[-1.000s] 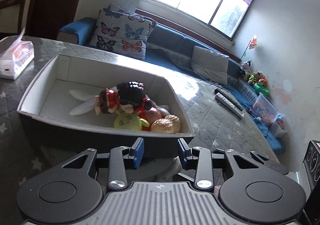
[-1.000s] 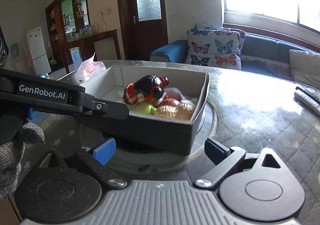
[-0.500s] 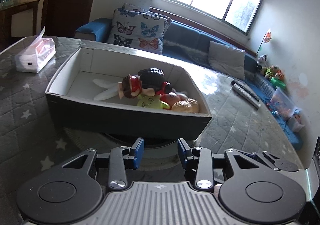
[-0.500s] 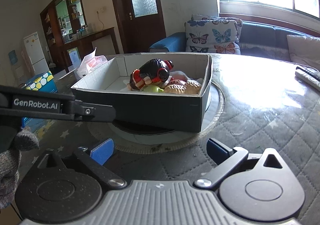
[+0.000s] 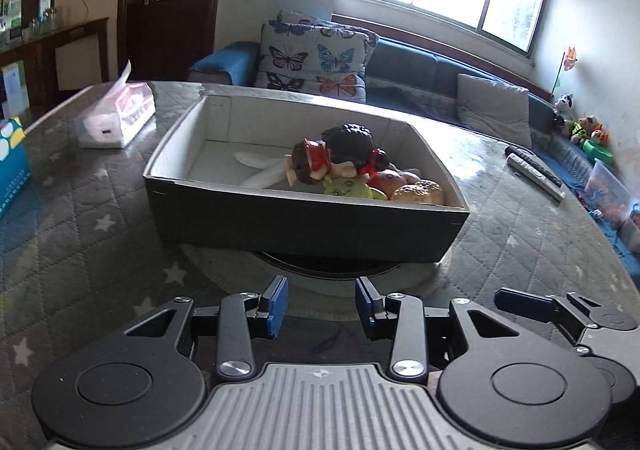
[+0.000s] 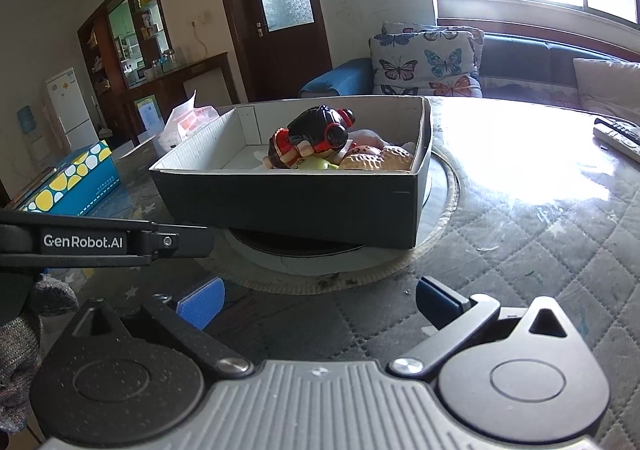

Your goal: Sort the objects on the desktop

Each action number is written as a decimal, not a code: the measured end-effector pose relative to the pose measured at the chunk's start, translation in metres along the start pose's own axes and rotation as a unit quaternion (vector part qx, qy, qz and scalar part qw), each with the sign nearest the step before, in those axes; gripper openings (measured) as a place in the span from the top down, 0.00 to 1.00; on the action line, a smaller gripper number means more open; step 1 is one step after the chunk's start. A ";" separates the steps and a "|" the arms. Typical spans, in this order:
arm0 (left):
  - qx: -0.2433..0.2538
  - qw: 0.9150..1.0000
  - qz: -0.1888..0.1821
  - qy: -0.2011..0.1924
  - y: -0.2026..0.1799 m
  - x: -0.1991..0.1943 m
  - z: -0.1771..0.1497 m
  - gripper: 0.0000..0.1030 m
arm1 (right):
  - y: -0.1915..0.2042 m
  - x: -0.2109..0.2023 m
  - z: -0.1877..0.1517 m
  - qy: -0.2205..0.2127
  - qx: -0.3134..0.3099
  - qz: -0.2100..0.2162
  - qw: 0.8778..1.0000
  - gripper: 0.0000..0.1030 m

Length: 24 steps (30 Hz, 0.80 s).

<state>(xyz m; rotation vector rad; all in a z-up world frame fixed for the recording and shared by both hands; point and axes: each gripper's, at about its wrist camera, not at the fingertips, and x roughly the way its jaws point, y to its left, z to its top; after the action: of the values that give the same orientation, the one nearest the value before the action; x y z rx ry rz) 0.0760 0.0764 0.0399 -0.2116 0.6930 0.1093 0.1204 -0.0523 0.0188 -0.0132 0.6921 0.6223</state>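
Both jaws stand open with nothing between them: the left gripper (image 5: pixel 320 304) narrowly, the right gripper (image 6: pixel 318 300) widely, having just opened further. Ahead on the table (image 5: pixel 100 242) sits the box (image 5: pixel 304 221), toys (image 5: pixel 344 169) heaped at its right end.

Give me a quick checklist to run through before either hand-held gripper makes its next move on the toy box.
1. Left hand-held gripper empty, jaws partly open after just widening: ok.
2. Right hand-held gripper empty, jaws wide after just opening: ok.
3. Toys, including the black-haired doll, inside the dark open cardboard box: ok.
4. Box sits squarely on the round turntable: not ok, it overhangs.
5. Loose toys left on the grey quilted table cover: cannot tell.
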 end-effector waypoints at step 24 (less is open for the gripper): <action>-0.001 0.999 0.043 -0.008 0.009 -0.011 -0.012 0.62 | 0.019 0.008 -0.011 0.019 -0.013 -0.011 1.000 0.00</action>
<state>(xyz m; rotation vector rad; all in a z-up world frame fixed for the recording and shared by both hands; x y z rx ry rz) 0.0582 0.0821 0.0368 -0.1816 0.6870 0.1942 0.1085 -0.0349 0.0091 -0.0566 0.7203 0.6110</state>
